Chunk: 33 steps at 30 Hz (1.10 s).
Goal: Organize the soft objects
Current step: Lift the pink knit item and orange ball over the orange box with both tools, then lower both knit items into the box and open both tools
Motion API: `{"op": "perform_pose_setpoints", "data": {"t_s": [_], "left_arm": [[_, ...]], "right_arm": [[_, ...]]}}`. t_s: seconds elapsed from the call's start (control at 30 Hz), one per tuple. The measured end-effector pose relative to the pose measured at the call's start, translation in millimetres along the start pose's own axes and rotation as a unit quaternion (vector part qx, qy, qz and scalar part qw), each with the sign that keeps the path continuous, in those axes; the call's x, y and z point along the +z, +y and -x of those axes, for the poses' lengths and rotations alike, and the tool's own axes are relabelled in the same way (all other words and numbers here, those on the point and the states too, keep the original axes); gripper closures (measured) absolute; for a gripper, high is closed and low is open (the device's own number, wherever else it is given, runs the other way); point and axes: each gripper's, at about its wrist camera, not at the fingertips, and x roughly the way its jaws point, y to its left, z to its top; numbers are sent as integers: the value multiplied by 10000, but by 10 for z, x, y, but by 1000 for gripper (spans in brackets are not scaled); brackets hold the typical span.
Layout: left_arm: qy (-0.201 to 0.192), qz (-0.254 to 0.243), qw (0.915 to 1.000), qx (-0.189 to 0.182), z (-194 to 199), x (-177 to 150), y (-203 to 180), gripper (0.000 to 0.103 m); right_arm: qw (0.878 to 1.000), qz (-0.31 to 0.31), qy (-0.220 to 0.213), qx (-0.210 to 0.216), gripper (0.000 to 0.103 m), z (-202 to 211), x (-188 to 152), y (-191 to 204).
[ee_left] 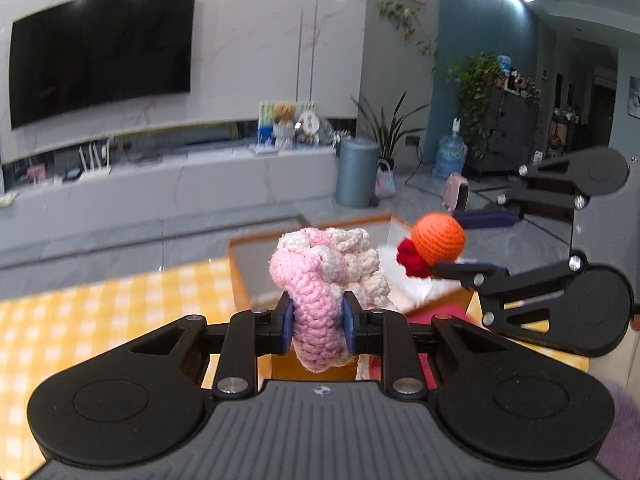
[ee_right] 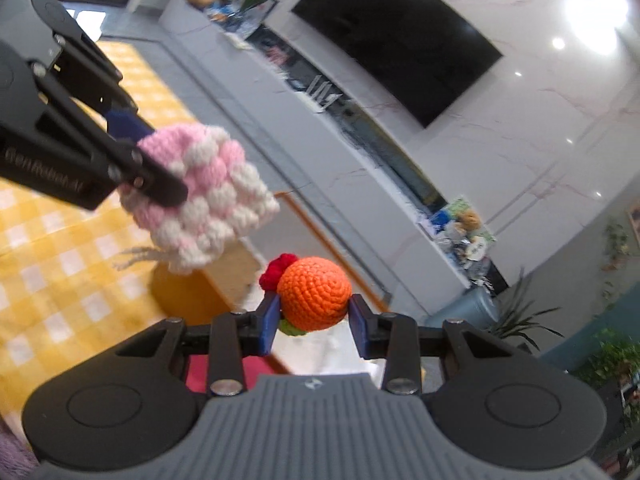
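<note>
The left gripper point(ee_left: 317, 322) is closed tight on a pink and white crochet piece point(ee_left: 332, 276), its blue pads point(ee_left: 286, 326) pinching the pink lower part so the yarn bulges above and below the grip. The bobbled white bulk of the piece stands up ahead of the fingers, and a few loose yarn strands hang beneath it. The piece is held in the air, clear of the bench point(ee_left: 80, 320) with its yellow checked cloth.

Just to the right of it and a little farther forward, the right gripper point(ee_right: 314, 314) holds an orange crochet ball point(ee_right: 314, 294). Its pads sit against both sides of the ball, closed about as far as the ball allows, with the left pad pressing in and the right pad touching the ball's edge. A small red crochet knot point(ee_right: 278, 270) sticks out on the ball's far left side, and a bit of green yarn point(ee_right: 294, 328) shows under it.

Ahead of and below both grippers lies an open orange-walled box point(ee_left: 240, 276) on the bench, with white material point(ee_left: 412, 284) inside. Both soft things hang above the box's near side, apart from each other and not touching it.

Beyond the bench, a dark television point(ee_left: 104, 52) is mounted on a marble wall, above a long low cabinet point(ee_left: 180, 184).
</note>
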Motion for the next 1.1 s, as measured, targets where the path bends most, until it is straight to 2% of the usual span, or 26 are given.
{"op": "perform_pose_setpoints", "data": {"t_s": [0.2,0.4,0.53,0.67,0.8,0.97,1.1], "left_arm": [[-57,-198,9998,-63,-272,329,-200,76],[173,-335,9993,-22,-648,402,-322,76],[485,-360,9980,160,-934,365,-314,76],[859,-372,9952,272,-1219,260,-271,75],[1084,-539,9915,475,-1448,115,-300,75],[1393,-543,9875,493,-1663,65,-261,75],[1474,-508,9864,525,-1698,8,-230,72]], "right_arm": [[9986,-480,78,-210,66,-70,-64,-396],[9949,-833,452,-336,66,-474,-207,-675],[9895,-1137,876,-141,66,-880,-364,-798],[9846,-1297,1163,-118,66,-1256,-492,-814],[9819,-1301,1364,-156,66,-1498,-616,-769],[9790,-1282,1581,-88,66,-1748,-710,-757],[9782,-1249,1658,-24,65,-1837,-736,-731]]}}
